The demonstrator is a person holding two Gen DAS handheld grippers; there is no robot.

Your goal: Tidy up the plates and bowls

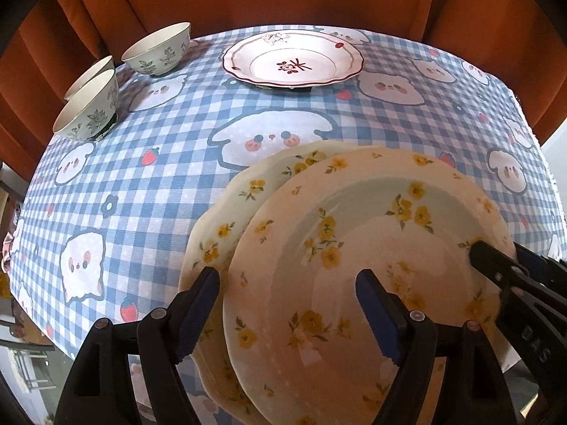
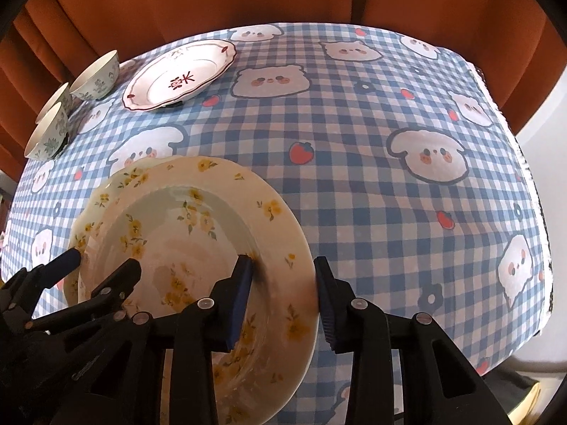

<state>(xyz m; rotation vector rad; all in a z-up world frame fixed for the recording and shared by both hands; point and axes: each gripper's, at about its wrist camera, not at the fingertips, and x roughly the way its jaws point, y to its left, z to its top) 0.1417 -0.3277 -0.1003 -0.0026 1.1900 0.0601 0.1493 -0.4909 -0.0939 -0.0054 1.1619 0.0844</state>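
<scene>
Plates with yellow flowers lie stacked: the upper cream ceramic plate sits offset on its twin. Both claws, left and right, straddle its opposite rims, spread apart, probably to centre it. Bowls stand far ahead-left.

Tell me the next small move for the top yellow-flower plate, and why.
Probably nudge the top plate left until it centres on the lower plate. It sits offset toward the right, and both the left gripper and right gripper straddle its rim, open.
</scene>
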